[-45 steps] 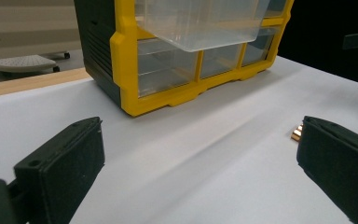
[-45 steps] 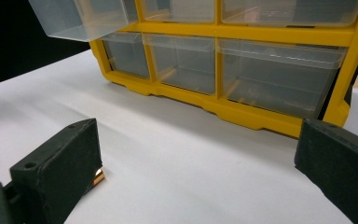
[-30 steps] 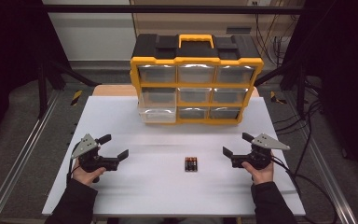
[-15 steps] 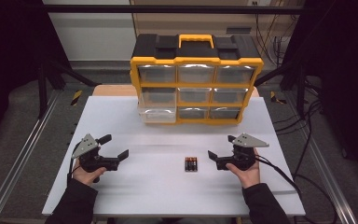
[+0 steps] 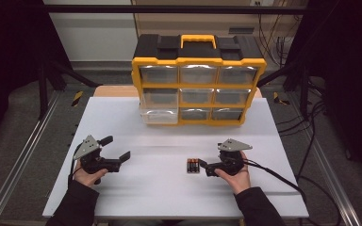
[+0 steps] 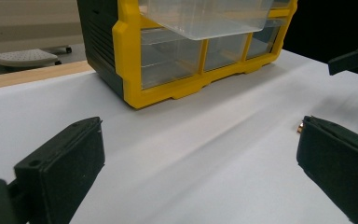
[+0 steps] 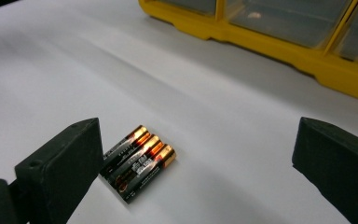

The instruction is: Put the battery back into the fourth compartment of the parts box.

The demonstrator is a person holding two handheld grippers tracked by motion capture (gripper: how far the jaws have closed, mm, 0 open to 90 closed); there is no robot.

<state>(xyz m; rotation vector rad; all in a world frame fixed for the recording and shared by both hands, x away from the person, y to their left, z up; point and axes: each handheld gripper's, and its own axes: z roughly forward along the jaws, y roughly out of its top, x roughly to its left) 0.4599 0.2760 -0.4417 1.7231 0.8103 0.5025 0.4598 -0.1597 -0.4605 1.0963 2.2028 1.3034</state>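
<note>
high view: white table (image 5: 122, 117), dark room

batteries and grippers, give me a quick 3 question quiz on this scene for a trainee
1. True or false: the right gripper is shut on the batteries.
2. Which drawer of the yellow organizer is pulled out? A) top right B) middle left C) bottom middle
3. Fill in: the left gripper has its jaws ____.

Key:
1. False. In the right gripper view the jaws stand wide apart with the batteries lying on the white table near one jaw.
2. B
3. open
</note>
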